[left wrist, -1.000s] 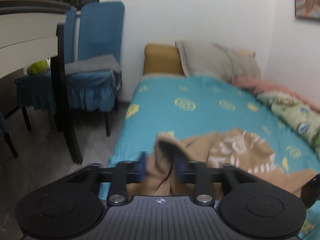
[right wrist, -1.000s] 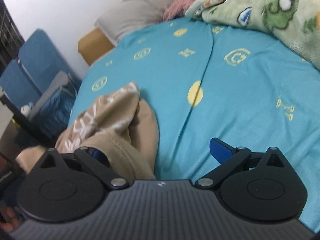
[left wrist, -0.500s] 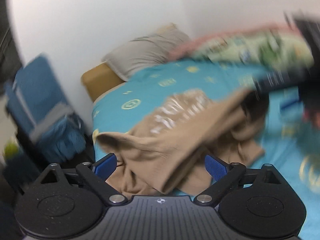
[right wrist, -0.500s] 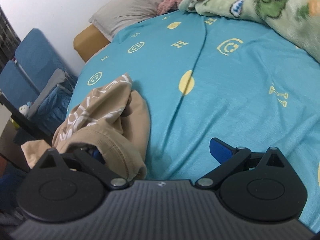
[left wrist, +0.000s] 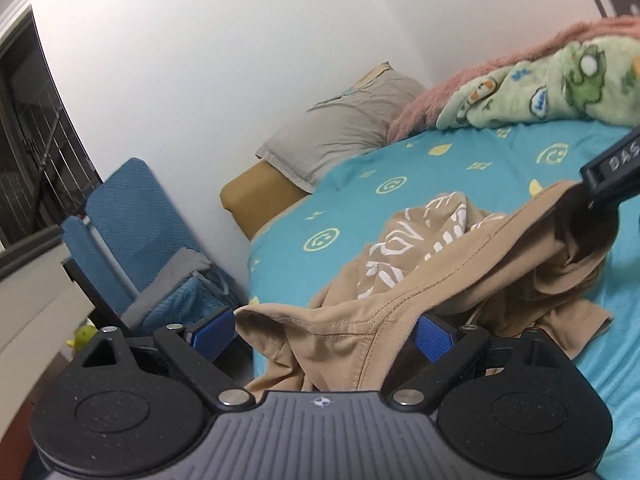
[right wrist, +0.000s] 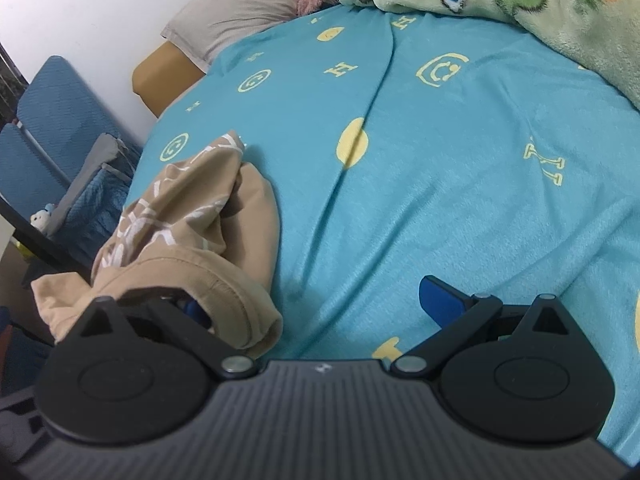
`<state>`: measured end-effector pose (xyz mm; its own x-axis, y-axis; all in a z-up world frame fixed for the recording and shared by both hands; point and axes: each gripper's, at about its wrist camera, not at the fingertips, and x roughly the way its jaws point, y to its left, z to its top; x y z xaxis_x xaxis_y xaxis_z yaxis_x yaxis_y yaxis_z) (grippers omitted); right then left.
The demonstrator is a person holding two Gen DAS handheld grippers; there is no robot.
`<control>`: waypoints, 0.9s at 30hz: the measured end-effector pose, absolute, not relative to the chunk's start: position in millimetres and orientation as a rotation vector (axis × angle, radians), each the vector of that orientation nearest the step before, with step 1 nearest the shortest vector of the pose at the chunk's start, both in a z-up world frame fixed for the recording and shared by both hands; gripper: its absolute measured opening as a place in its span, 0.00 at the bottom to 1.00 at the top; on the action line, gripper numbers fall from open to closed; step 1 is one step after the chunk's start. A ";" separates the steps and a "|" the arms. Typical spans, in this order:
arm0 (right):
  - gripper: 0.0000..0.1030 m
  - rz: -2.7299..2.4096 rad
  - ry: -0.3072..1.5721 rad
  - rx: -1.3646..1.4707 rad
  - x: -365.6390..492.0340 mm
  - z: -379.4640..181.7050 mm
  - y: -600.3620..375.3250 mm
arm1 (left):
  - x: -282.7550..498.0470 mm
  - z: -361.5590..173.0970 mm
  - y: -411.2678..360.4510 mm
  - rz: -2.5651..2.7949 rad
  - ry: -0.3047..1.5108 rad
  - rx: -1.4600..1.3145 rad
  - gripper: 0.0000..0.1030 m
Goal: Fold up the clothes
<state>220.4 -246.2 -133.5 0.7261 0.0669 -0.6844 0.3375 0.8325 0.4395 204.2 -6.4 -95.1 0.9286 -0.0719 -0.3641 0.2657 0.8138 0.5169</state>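
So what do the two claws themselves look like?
Both match. The left claw and the right claw each have a grey ribbed body, two round black discs, black linkage arms with silver pivot pins, and blue pads. A small white crosshair mark sits at the body's centre.

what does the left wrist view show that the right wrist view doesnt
Only the left wrist view: the right hand-held gripper from outside, under the raised tan shirt, plus a dark window.

Only the right wrist view: a white toy beside the chair.

Both: the shirt draped over wide-open jaws, blue sheet, grey pillow, green blanket.
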 end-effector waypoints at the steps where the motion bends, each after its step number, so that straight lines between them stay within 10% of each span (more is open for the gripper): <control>1: 1.00 -0.161 0.753 0.580 220.4 -133.6 -246.2 | 204.1 -94.3 -6.1 -0.189 0.345 0.592 0.93; 11: 1.00 -0.135 0.746 0.535 218.8 -133.6 -237.0 | 222.1 -138.7 -25.9 -0.015 0.368 0.774 0.93; 27: 1.00 -0.183 0.782 0.399 211.3 -138.4 -220.0 | 196.2 -53.5 -0.6 0.175 0.153 0.412 0.96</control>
<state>211.3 -220.0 -138.4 0.6987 -0.0139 -0.7153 0.3051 0.9101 0.2804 196.2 -0.6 -53.5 0.9734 0.1997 -0.1121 -0.1379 0.9018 0.4096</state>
